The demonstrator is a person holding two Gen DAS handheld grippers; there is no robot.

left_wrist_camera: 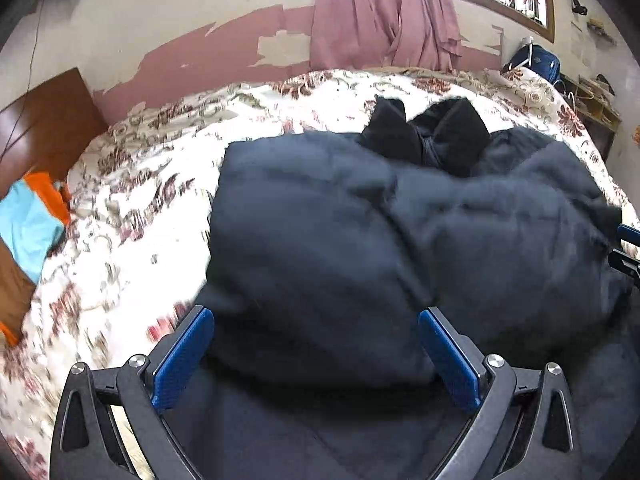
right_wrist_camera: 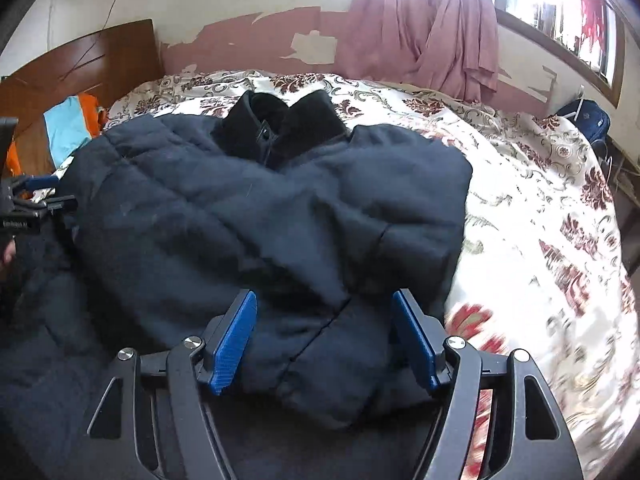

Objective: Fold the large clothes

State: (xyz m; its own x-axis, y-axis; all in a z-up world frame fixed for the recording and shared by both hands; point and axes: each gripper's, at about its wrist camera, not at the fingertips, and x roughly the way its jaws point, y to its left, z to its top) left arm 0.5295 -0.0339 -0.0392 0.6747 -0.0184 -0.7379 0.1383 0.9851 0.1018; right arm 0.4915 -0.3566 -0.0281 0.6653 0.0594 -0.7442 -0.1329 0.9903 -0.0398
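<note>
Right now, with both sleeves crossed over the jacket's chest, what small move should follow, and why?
Probably lower both open grippers, left gripper and right gripper, onto the near hem of the dark jacket and close. Both hover above it holding nothing, and the collar end lies far across the bed.

Peeling pink wall [left_wrist_camera: 224,52], bright window [right_wrist_camera: 560,12]

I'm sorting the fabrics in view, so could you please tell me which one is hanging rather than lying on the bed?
The pink curtain hangs by the window; the dark padded jacket lies on the floral bedspread.
</note>
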